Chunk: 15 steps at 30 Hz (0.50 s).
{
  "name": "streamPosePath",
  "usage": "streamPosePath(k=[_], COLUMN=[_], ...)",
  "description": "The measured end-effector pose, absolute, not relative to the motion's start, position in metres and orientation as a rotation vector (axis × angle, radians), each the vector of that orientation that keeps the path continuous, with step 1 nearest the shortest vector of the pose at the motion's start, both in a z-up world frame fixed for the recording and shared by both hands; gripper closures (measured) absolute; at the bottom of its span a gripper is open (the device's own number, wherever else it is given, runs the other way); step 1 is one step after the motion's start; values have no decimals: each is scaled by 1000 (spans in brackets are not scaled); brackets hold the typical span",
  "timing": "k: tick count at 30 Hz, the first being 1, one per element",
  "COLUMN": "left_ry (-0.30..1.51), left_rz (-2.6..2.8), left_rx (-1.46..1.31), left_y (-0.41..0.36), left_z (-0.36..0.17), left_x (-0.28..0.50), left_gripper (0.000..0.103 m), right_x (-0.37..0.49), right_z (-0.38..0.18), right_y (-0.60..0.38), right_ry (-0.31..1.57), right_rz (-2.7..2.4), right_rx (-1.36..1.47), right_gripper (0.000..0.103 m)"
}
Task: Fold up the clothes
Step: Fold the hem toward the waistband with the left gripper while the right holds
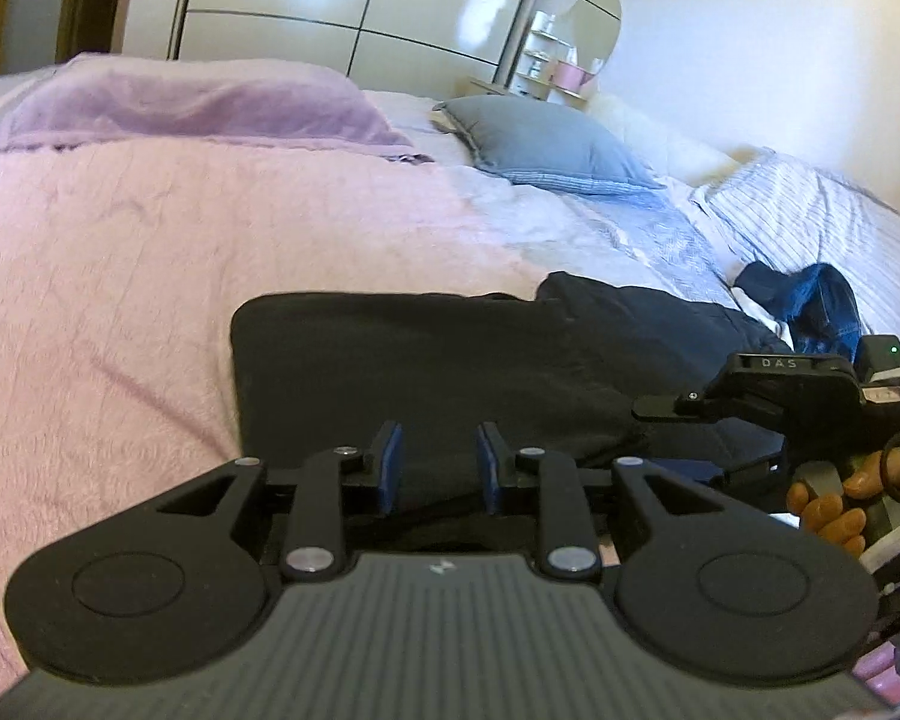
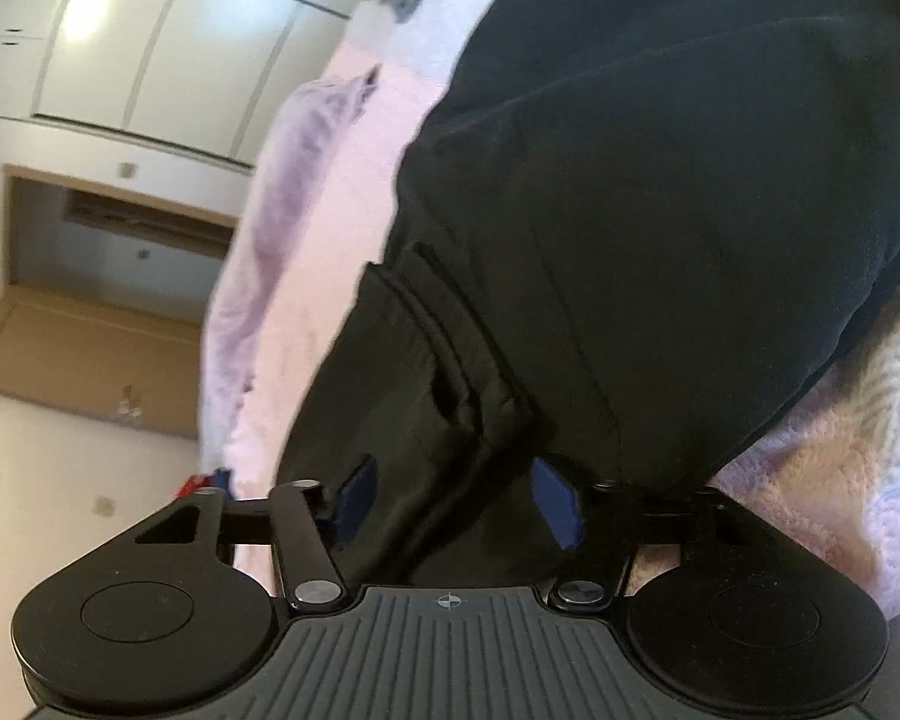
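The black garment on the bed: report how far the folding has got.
Done: the black garment lies on the pink blanket as a flat slab with one straight, squared edge. In hand: nothing is gripped. The left gripper and the right gripper both stand open over its near edge. Left: a crumpled blue garment farther along the bed has not been folded.

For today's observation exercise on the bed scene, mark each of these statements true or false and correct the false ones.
1. The dark garment lies on a pink blanket. True.
2. The left gripper is clamped on the garment. False: its jaws are apart and its pads are not pressing on the cloth.
3. A grey pillow lies on the bed. True.
4. The right gripper is shut. False: its jaws are apart.
5. The blue jeans lie on the floor. False: they are on the bed.
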<state>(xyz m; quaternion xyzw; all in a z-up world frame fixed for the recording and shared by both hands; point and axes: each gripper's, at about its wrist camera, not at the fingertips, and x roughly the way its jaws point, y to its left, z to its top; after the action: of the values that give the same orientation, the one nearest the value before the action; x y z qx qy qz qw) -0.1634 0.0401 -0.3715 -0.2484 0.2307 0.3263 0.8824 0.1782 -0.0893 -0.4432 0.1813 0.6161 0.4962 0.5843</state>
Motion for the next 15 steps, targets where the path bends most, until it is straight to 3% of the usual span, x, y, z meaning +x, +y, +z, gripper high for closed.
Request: streamPosePath(k=[3,4,5,11,15], left_ry=[458,448,441,423,434], left_rz=[676,674,675,668,673], left_rx=[-548,-556,-563,-569,-556], left_y=[47,49,50,59,64], left_z=[-382,-385,-387,-388,-386], left_x=[-169,-171,-173,-183,-185], left_gripper=[81,81,81,81,82], right_x=[173,170,166,136,143], right_z=[-444,-445,-444,-400,-433], right_y=[-74,-70,-68,-94,-95], right_ry=[1378,1348,1308,917,1034], right_rz=[1169,1171,1194,1305,1160], right_rx=[402,385,372,309,250], right_gripper=[52,58,89,93,92])
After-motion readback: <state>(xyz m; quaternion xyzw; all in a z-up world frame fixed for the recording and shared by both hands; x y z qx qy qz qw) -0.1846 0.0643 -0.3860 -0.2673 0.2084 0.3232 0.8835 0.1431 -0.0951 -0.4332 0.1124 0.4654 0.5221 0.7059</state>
